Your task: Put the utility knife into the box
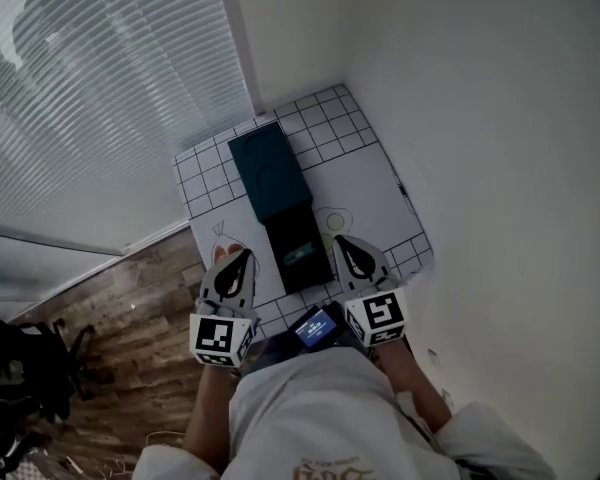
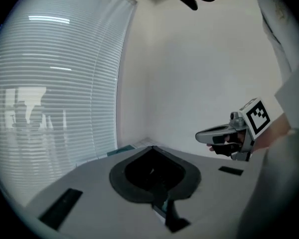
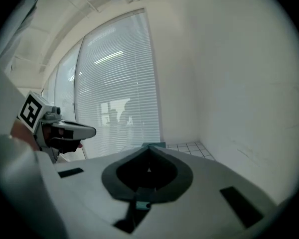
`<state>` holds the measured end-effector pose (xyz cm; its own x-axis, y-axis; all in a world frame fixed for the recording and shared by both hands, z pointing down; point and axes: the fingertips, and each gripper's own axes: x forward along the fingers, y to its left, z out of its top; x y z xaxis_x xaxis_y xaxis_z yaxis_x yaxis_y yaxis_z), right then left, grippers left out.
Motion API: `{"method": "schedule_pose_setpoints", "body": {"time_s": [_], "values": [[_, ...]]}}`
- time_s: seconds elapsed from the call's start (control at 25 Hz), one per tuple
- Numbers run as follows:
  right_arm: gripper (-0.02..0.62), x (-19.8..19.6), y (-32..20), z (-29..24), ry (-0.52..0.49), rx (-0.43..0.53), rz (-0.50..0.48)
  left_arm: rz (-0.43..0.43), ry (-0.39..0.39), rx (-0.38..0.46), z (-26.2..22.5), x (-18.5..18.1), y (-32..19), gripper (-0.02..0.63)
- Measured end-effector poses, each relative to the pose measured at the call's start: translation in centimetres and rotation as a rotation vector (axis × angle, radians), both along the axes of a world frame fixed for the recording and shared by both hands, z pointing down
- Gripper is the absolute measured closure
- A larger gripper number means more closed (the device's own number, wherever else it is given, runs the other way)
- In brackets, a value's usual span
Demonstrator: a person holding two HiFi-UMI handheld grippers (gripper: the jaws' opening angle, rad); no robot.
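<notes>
Item: dark teal rectangular box (image 1: 270, 173), lid open, 12 o'clock of both tools, on white grid-marked table (image 1: 375, 183).
Small pale utility knife (image 1: 300, 256): prob. inside, box's 6 o'clock end.
L tool (image 1: 242, 258), R tool (image 1: 340, 243): closed, empty.
Risk: knife sits proud, lid jams.

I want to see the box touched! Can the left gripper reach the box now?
Probably yes. The left gripper, jaws shut, hangs left of the near end of the box, and nothing lies between them; a short move should do.

Dark teal box lid (image 1: 268, 171), black box (image 1: 298, 251), white black-gridded tabletop (image 1: 330, 128), brown wood-grain floor (image 1: 120, 313), white slatted blinds (image 1: 100, 88)
</notes>
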<state>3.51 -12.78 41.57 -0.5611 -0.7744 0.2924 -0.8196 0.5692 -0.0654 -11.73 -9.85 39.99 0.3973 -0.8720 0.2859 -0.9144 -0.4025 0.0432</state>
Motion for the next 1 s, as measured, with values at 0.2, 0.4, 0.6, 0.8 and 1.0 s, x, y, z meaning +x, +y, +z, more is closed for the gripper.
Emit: {"method": "schedule_pose_setpoints", "body": {"time_s": [0.2,0.4,0.6,0.8,1.0], "values": [[0.589,-0.6,-0.4,-1.7,-0.008,0.034,-0.012,-0.084,0.017,0.099,-4.0,-1.7,0.8,0.598],[0.589,-0.7,-0.3,-4.0,-0.009,0.086,-0.017,-0.126,0.022,0.137,-5.9,-2.5,1.1,0.598],[0.589,-0.8,-0.1,-5.3,0.002,0.123,-0.043,-0.132,0.008,0.152,-6.6,-2.5,1.3,0.598],[0.589,-0.4,0.0,-5.6,-0.012,0.128,-0.016,-0.118,-0.003,0.160,-6.9,-2.3,1.5,0.598],[0.589,0.2,-0.1,-5.8,-0.015,0.131,-0.007,-0.137,0.048,0.135,-6.8,-2.8,1.4,0.598]]}}
